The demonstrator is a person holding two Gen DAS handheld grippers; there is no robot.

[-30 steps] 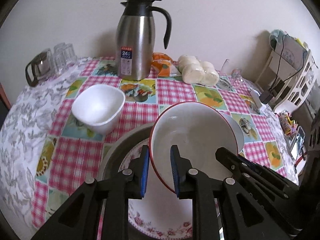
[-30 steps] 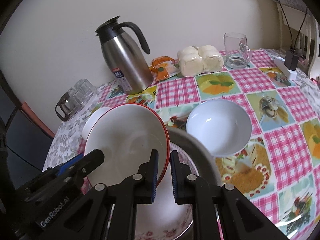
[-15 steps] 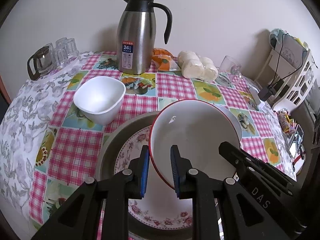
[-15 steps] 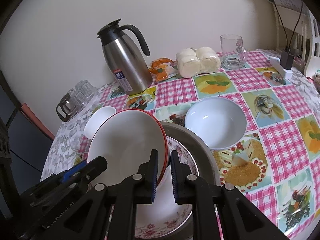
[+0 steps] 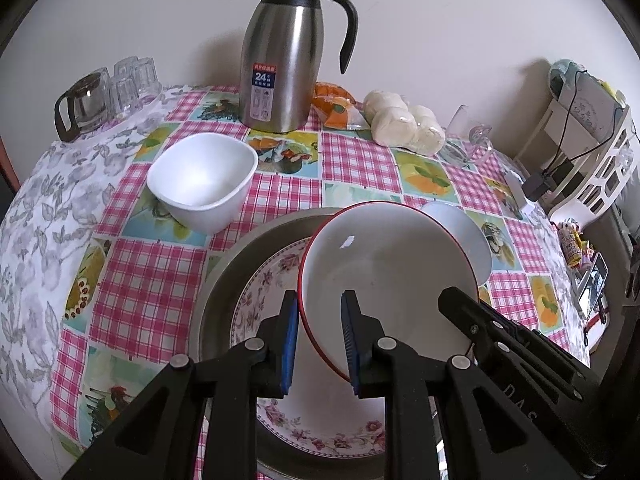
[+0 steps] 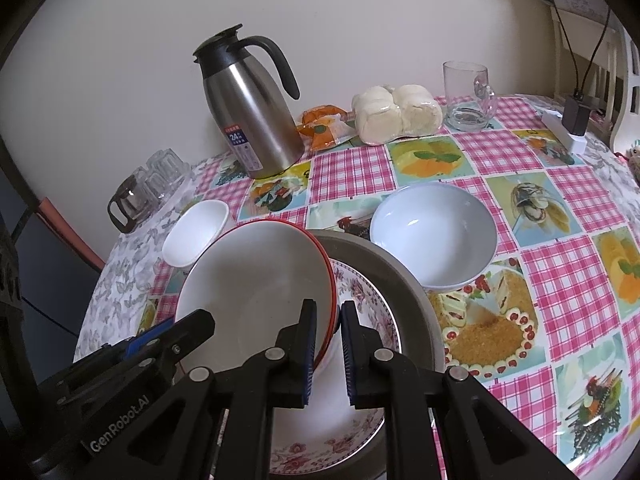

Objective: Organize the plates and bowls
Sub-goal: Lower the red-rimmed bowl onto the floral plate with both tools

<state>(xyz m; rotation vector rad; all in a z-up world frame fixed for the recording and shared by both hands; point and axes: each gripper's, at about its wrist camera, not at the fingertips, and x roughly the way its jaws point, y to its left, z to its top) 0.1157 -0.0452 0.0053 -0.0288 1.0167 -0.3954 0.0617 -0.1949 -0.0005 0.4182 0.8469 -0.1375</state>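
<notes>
The left tool [image 5: 319,340] is clamped narrow on the near-left rim of the red-rimmed bowl [image 5: 384,276], one blue pad inside the wall and one outside. The right tool [image 6: 328,344] pinches the same bowl's opposite rim, its jaws nearly together. Held between the two, the bowl sits tilted over the floral plate [image 5: 272,280], which lies inside a grey metal basin [image 5: 240,256] on the worktop [image 5: 140,280]; whether the bowl's foot touches the plate cannot be told.

Around the basin stand other dishes: a squarish white bowl [image 5: 202,180] just beyond its left edge and a pale round bowl [image 6: 434,234] touching or just beside its far right edge. Further back, near the wall, a steel thermos jug [image 5: 282,60] stands upright, with an orange snack packet [image 5: 334,106] and a wrapped pack of white buns [image 5: 404,124] to its right, and a small glass pot with tumblers [image 5: 106,96] at the far left corner.

The right wrist view shows the round bowl whole and a clear glass mug [image 6: 468,96] standing upright beside the buns, plus a charger block on a white power strip [image 6: 570,128]. From the left wrist the held bowl hides most of the round bowl; this view alone shows a white rack [image 5: 592,152] off the worktop's right side.
</notes>
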